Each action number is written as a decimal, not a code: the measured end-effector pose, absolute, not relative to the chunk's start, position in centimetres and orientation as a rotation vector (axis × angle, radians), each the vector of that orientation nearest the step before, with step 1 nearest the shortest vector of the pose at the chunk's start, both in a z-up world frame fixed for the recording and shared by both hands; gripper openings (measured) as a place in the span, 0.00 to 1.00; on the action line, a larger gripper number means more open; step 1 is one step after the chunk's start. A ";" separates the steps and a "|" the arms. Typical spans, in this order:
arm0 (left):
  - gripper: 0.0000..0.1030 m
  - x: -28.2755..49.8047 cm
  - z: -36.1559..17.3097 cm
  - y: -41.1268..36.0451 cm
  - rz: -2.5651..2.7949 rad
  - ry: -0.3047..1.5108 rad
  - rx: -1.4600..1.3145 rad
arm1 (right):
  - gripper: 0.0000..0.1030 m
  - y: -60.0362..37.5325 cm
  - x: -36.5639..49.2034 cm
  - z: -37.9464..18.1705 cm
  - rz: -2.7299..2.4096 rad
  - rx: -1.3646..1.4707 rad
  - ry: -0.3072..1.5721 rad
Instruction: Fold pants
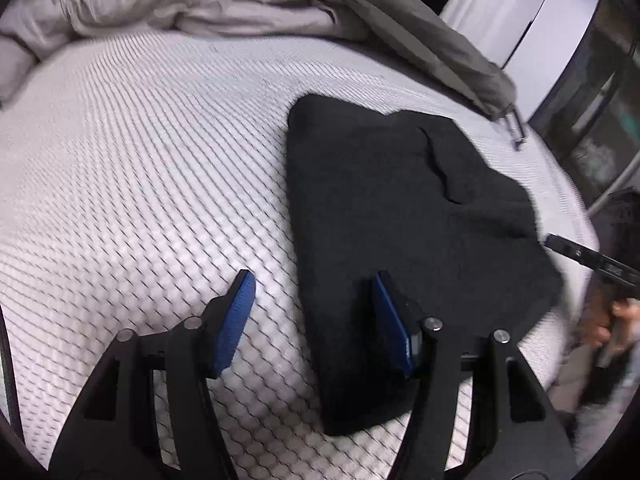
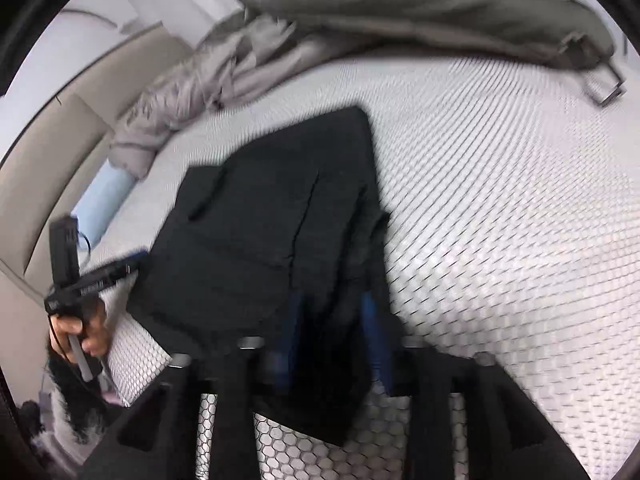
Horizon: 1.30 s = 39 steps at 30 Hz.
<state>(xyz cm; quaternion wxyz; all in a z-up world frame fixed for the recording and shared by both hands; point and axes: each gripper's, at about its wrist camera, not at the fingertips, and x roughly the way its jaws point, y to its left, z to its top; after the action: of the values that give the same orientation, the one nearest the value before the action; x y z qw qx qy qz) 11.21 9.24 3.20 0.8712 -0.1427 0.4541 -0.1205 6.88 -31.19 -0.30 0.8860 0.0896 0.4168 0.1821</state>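
The black pants (image 1: 400,200) lie folded into a compact block on the white quilted mattress (image 1: 140,160). My left gripper (image 1: 312,280) hovers open at the block's near left edge. One blue pad is over bare mattress, the other over the cloth. In the right wrist view, which is blurred, my right gripper (image 2: 334,320) sits at the near corner of the pants (image 2: 260,220). Its blue pads stand apart with cloth lying between them, so it is open. A hand (image 2: 80,328) holds the left gripper (image 2: 100,244) at the left of that view.
A crumpled grey duvet (image 1: 160,4) fills the far side of the bed. A dark grey cover with a metal buckle (image 1: 516,128) lies along the far right edge. A light blue pillow (image 2: 104,200) and a beige headboard (image 2: 48,140) are at the left.
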 end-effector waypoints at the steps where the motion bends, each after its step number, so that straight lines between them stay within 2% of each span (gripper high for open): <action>1: 0.46 11.2 2.9 9.4 -0.283 0.963 -0.325 | 0.57 -31.7 6.8 -0.2 0.387 0.214 0.853; 4: 0.36 10.9 2.3 9.4 -0.373 0.989 -0.369 | 0.57 -32.5 8.2 -1.8 0.469 0.349 0.886; 6: 0.35 11.1 1.9 9.5 -0.391 0.992 -0.366 | 0.57 -32.2 9.4 -3.5 0.502 0.388 0.936; 8: 0.31 11.3 1.8 9.8 -0.397 0.990 -0.378 | 0.47 -31.8 10.1 -4.5 0.497 0.369 0.948; 10: 0.24 11.4 2.4 10.3 -0.397 0.970 -0.385 | 0.32 -31.3 10.1 -4.2 0.517 0.346 0.920; 13: 0.19 11.9 3.8 11.0 -0.363 0.905 -0.374 | 0.24 -30.0 10.3 -3.2 0.545 0.366 0.849; 17: 0.24 13.0 3.3 11.4 -0.234 0.922 -0.332 | 0.25 -26.8 12.5 -2.9 0.443 0.306 0.848; 19: 0.32 13.1 2.6 11.6 -0.215 0.940 -0.333 | 0.34 -26.5 13.0 -3.1 0.391 0.278 0.859; 22: 0.38 12.4 2.9 11.7 -0.201 0.936 -0.294 | 0.49 -27.7 12.9 -3.3 0.389 0.298 0.894; 24: 0.39 11.5 3.2 12.0 -0.201 0.934 -0.283 | 0.54 -28.9 12.2 -3.2 0.362 0.288 0.901; 33: 0.39 8.6 4.0 12.4 -0.231 0.925 -0.284 | 0.48 -30.5 7.7 -0.1 0.545 0.357 0.801; 38: 0.39 9.3 4.1 11.7 -0.229 0.928 -0.279 | 0.47 -28.0 9.2 -1.7 0.565 0.341 0.888; 39: 0.39 9.4 4.0 11.6 -0.230 0.929 -0.275 | 0.42 -27.7 9.5 -1.8 0.561 0.345 0.896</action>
<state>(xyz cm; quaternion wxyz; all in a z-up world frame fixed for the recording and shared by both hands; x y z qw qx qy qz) 9.37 11.55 4.05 0.8785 -0.1318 0.4457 -0.1102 9.52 -27.65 -1.81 0.8493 0.1639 0.4253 0.2665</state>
